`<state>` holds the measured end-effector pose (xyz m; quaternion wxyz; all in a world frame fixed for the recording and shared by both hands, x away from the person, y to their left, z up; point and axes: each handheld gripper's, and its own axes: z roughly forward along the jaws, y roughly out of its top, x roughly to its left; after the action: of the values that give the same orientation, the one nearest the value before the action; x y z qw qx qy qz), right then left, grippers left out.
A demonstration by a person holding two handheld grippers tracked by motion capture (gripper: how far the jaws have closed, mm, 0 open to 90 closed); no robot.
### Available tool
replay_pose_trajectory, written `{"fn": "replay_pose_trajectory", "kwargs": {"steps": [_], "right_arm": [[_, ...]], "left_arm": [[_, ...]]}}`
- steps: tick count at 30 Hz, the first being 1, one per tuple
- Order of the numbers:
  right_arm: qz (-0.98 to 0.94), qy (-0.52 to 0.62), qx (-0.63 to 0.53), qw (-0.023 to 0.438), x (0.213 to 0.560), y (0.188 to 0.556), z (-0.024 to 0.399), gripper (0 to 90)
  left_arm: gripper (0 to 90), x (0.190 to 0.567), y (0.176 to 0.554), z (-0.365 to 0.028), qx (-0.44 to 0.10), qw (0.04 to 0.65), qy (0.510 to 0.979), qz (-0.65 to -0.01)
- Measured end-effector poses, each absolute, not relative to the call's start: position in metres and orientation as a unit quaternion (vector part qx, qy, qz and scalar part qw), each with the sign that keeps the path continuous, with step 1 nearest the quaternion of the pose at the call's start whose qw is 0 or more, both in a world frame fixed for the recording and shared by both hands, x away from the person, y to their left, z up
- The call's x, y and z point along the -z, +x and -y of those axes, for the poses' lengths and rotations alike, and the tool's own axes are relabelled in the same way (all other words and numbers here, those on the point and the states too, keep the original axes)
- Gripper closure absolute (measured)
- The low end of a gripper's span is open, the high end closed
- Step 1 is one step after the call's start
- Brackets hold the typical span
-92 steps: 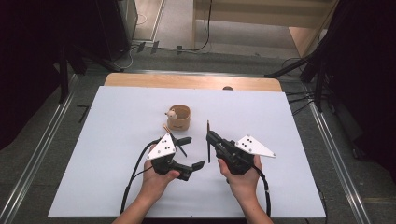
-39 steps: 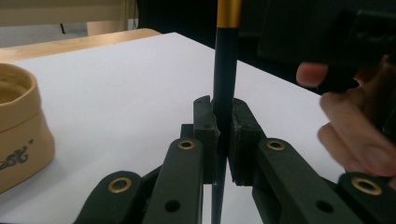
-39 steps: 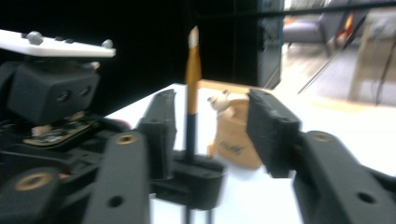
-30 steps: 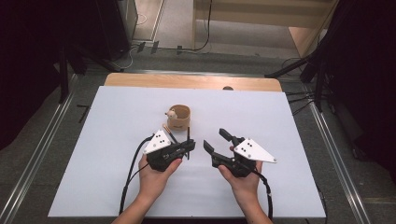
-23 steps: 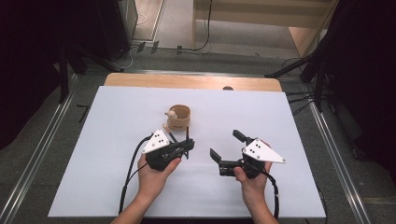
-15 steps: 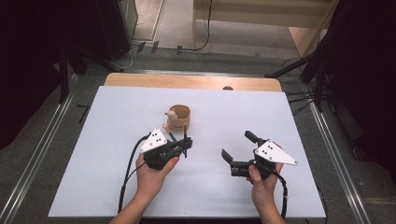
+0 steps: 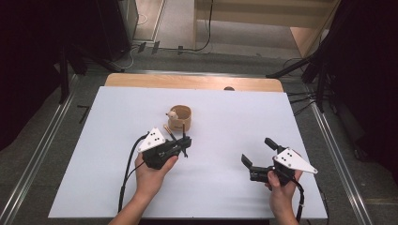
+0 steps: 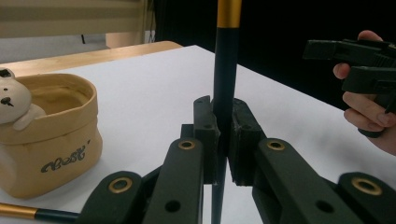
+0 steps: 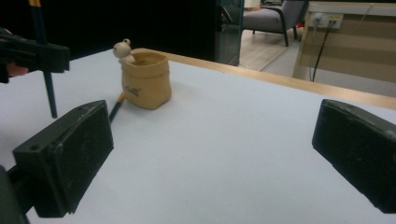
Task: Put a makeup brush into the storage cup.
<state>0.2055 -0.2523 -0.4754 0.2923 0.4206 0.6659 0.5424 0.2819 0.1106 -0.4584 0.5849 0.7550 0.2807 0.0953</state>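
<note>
My left gripper (image 7: 187,143) is shut on a black pen with a gold band (image 8: 225,70), which stands upright between its pads (image 8: 208,128). A tan cup with a small bear figure (image 7: 180,117) stands just beyond it. A second black and gold pen (image 7: 167,128) lies on the table against the cup's base. My right gripper (image 7: 257,152) hovers near the front right of the table. Its jaws have just been opening and stand wide apart with nothing between them. In the right gripper view the cup (image 9: 145,86) and the held pen (image 9: 46,88) are far off to the left.
The white table top (image 7: 234,117) has a wooden strip (image 7: 197,82) along its far edge. Metal rails (image 7: 42,140) run down both sides, with dark floor and cables beyond. The person's right hand (image 8: 369,114) is at the right in the left gripper view.
My right gripper has drawn away from the left one, moving right and toward the table's near edge, and its jaws have opened wide. The left gripper stays put with the pen.
</note>
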Motion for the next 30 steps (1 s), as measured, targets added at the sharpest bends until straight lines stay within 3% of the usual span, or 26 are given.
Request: {"fn": "replay_pose_trajectory", "kwargs": {"steps": [30], "right_arm": [[-0.663,0.448,-0.523,0.294,0.496,0.173,0.321,0.0]], "left_arm": [[84.6,0.446,0.305,-0.117,-0.131,0.582,0.744,-0.301]]}}
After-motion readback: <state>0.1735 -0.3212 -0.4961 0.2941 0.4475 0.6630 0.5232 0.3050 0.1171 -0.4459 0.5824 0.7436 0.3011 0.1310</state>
